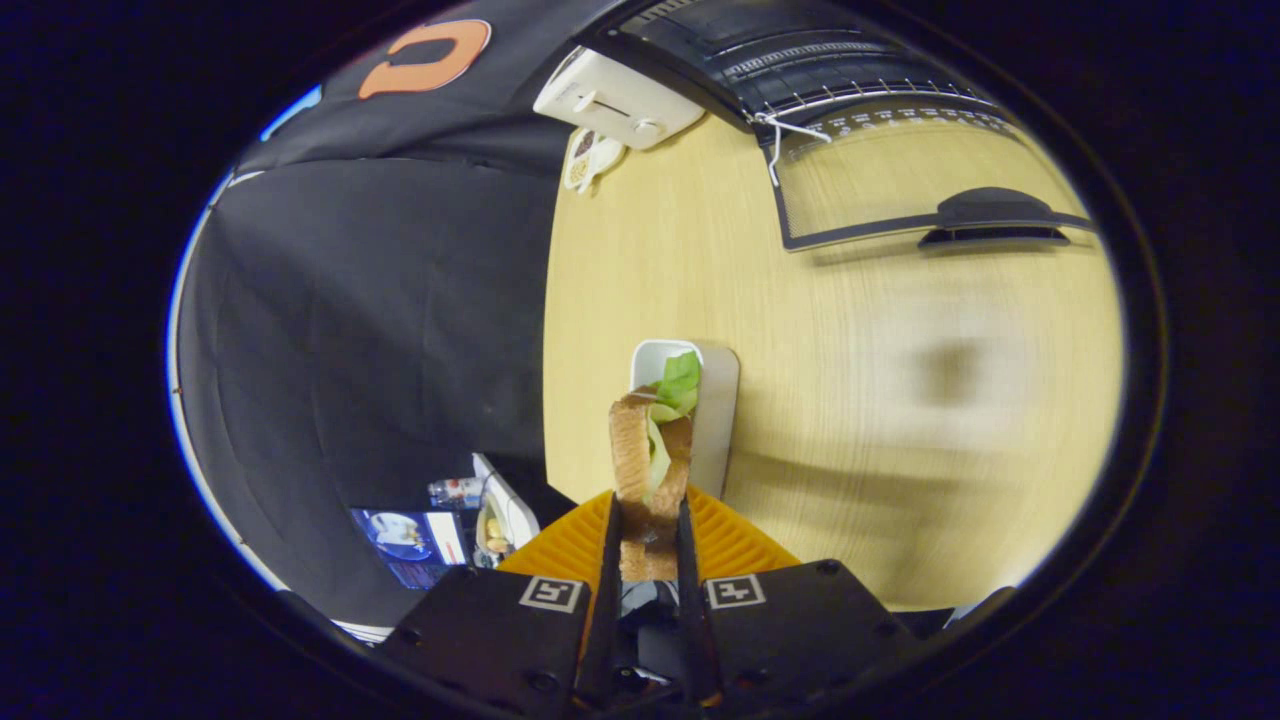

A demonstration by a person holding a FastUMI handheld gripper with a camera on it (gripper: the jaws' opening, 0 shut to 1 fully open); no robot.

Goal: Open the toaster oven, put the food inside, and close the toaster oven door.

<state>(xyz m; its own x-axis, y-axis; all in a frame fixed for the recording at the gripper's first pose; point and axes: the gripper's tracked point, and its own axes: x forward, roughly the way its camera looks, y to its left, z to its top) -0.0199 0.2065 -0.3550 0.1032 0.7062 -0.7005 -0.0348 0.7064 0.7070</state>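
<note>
My gripper is shut on a sandwich of two brown bread slices with green lettuce between them. The sandwich stands on edge between the fingers and reaches ahead of them. Just beyond it sits a white dish on the wooden table. Far ahead, the toaster oven stands with its glass door folded down flat onto the table, dark handle toward me. Its wire rack shows inside the opening.
A white pop-up toaster stands beside the oven, with a small spice dish near it. The table's edge drops off beside the sandwich to dark cloth. Below lie a water bottle and a screen.
</note>
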